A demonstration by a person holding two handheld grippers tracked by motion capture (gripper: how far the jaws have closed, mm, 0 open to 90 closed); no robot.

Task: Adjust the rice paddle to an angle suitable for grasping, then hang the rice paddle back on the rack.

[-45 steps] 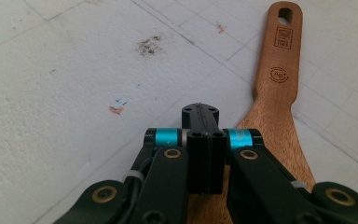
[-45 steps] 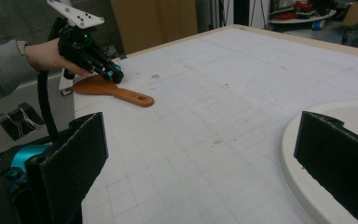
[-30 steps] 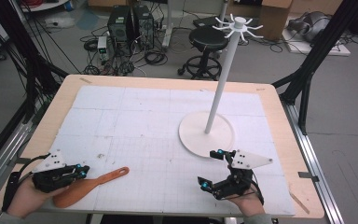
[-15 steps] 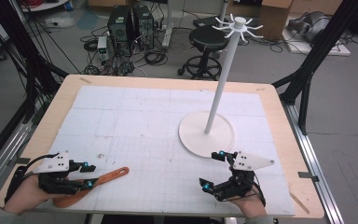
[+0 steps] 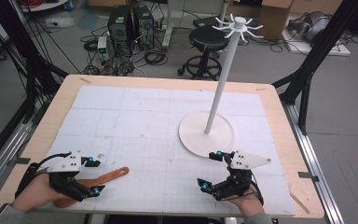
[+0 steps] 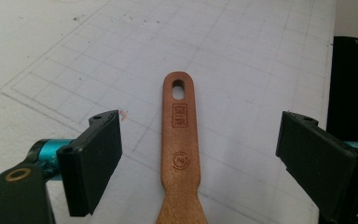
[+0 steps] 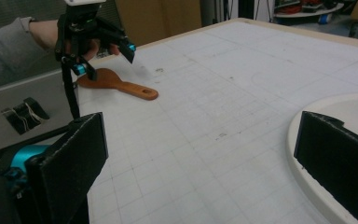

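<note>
Left hand-held gripper: jaws just opened, spread clear of wooden spatula on tabletop
Right hand-held gripper: spread, empty

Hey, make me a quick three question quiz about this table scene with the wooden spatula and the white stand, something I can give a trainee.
1. True or false: the left gripper is clamped on the wooden spatula.
2. What does the spatula's handle have near its end? A) a drilled hanging hole B) a metal ring C) a loop of string
3. On which side of the table, seen from the high view, does the white stand sit?

Key
1. False: its jaws have just been opening, and they stand wide on either side of the handle without touching it.
2. A
3. The right side, just ahead of the right gripper.
</note>
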